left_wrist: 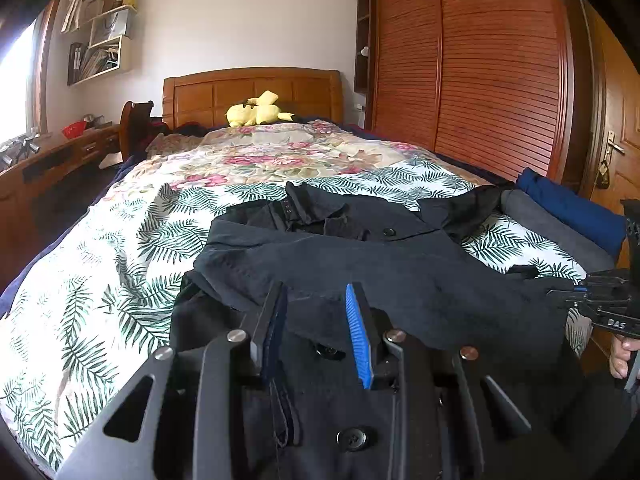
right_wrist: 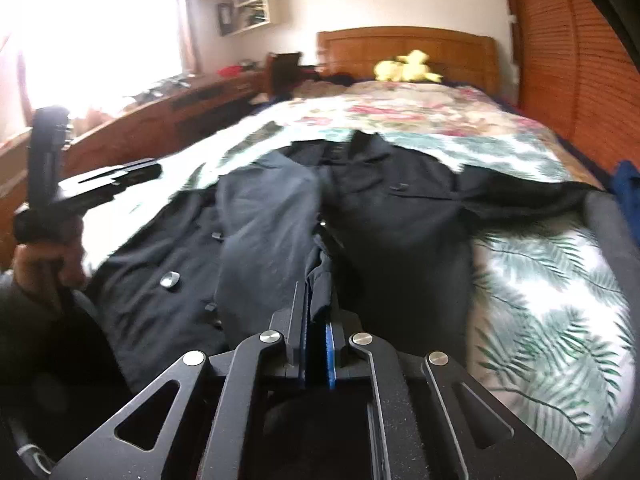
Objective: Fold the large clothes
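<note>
The dark coat [left_wrist: 360, 248] lies spread on the bed [left_wrist: 100, 280], collar toward the headboard, its long axis running away from me. My left claw [left_wrist: 316, 320] hovers over the near hem with its fingers well apart, holding nothing. My right claw [right_wrist: 318, 320] is pinched tight on a fold of coat cloth near the middle, though blur makes the exact seam unclear. The right is the one engaged, so the fold should travel from it.
</note>
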`<act>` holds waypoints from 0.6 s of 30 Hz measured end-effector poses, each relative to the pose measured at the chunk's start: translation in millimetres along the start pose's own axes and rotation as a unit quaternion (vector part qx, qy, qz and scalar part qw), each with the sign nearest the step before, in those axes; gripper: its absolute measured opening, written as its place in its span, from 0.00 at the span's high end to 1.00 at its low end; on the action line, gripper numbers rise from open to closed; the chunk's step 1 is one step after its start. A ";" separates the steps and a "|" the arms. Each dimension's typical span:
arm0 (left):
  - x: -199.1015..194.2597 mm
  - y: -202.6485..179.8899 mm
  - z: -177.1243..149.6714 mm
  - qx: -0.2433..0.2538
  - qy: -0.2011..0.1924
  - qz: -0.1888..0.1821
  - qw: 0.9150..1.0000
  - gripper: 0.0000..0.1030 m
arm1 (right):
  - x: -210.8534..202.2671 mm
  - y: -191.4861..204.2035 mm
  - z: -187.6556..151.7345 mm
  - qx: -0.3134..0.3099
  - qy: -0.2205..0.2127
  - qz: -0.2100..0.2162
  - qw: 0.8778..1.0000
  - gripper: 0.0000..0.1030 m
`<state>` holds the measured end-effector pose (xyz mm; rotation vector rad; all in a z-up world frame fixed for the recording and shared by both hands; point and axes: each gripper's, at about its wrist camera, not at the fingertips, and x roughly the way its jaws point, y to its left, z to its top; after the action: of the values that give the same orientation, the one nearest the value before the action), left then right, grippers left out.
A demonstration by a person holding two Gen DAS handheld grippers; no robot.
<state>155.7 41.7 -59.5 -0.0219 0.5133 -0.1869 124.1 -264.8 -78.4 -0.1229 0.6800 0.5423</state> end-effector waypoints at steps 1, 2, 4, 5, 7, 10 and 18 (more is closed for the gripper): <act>-0.4 0.1 -0.4 0.001 0.000 0.002 1.000 0.72 | 0.3 -3.0 -1.7 -0.002 0.005 -0.017 1.000 0.96; -1.0 -0.2 -0.5 0.003 -0.001 0.004 1.000 0.72 | 1.2 -6.0 -3.3 -0.005 0.010 -0.031 0.999 0.96; -2.2 -1.1 -0.1 0.005 -0.003 0.004 1.000 0.72 | 6.1 -15.1 -6.7 -0.008 0.020 -0.073 0.997 0.96; -2.7 -1.2 0.0 0.005 -0.004 0.003 1.000 0.72 | 7.3 -18.1 -8.2 -0.010 0.023 -0.079 0.997 0.96; -3.4 -1.8 0.0 0.005 -0.005 0.001 1.000 0.72 | 11.3 -23.3 -8.8 -0.015 0.025 -0.102 0.994 0.87; -3.8 -3.1 0.0 0.006 -0.005 0.001 1.000 0.72 | 15.7 -27.5 -7.5 -0.023 0.021 -0.133 0.991 0.56; 1.4 -10.9 -4.6 0.017 -0.001 0.004 1.000 0.72 | 35.5 -20.0 9.3 -0.039 0.003 -0.073 0.997 0.47</act>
<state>152.7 30.9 -63.5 0.0136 0.5088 -0.1869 162.5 -263.8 -94.7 -0.2464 0.6505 0.4291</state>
